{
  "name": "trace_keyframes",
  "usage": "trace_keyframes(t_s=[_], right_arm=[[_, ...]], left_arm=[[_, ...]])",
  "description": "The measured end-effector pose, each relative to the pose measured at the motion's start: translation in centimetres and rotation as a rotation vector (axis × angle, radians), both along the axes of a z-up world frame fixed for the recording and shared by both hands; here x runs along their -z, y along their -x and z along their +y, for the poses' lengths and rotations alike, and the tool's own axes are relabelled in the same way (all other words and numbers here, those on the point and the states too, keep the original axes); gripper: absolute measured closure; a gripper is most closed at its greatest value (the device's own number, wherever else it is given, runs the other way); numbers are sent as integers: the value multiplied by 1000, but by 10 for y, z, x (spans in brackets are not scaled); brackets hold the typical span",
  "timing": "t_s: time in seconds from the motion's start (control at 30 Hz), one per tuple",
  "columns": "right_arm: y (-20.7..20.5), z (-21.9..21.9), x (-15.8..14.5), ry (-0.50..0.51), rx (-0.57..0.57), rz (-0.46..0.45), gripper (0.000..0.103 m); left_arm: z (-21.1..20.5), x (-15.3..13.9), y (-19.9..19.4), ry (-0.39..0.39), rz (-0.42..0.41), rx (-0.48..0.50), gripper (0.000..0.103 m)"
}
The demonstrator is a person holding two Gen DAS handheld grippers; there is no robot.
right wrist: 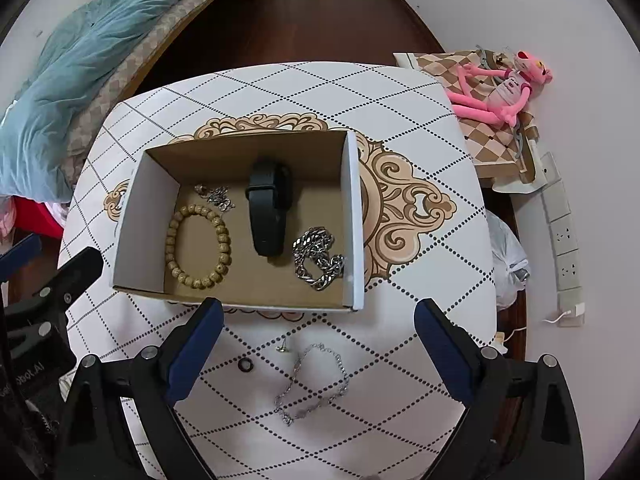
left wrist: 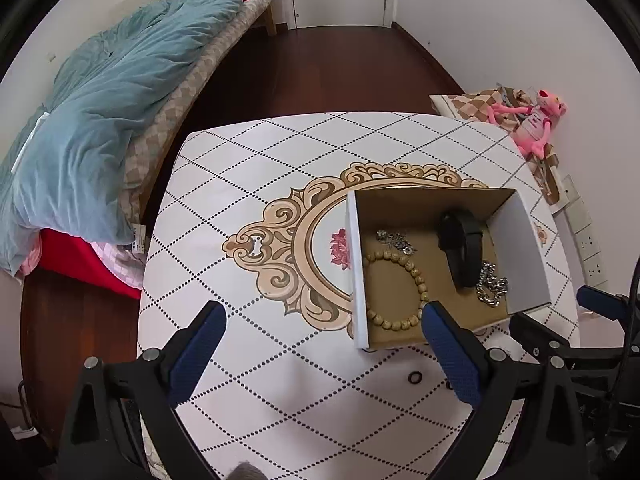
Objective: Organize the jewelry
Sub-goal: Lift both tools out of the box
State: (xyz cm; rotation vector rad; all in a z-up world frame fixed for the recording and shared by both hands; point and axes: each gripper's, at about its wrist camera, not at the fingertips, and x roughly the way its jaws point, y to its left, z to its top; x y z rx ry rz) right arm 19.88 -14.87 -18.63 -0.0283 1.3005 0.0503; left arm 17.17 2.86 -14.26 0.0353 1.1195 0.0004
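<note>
**Jewelry in and near the box**

Inside the cardboard box [right wrist: 352,216] lie a bead bracelet [right wrist: 198,241], a black watch band [right wrist: 267,210] pointing front to back, a thick silver chain [right wrist: 318,258] and a small tangled piece [right wrist: 216,196], hard to make out. Just before the box lie a thin chain [right wrist: 312,384], a dark ring [right wrist: 244,365] and a tiny stud [right wrist: 283,348]. The left gripper [left wrist: 324,354] and right gripper [right wrist: 318,346] are both spread wide, holding nothing.
</note>
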Motion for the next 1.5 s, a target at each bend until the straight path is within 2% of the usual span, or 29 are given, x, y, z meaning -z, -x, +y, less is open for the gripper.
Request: trace_keyframes(t_s=[0.4,0.8,1.13,1.33,1.5], right_arm=[[19,-2,-43,11,7,-87,6],[61,-5,-112,21,20,-246,6],[90,-2,-149,-1,27,-315,6],[99,-4,-147,-31,39,-308,6],[99,-14,-109,-37,80,-241,5]], left_arm=[[-3,-35,27,-24,-62,-18,3],[-1,-84,62,-3,-151,-45,3],[2,-111,87,8,-192,-51,3],[4,-107,96,6,-194,-76,3],[5,-76,96,-35,-173,-105,3]])
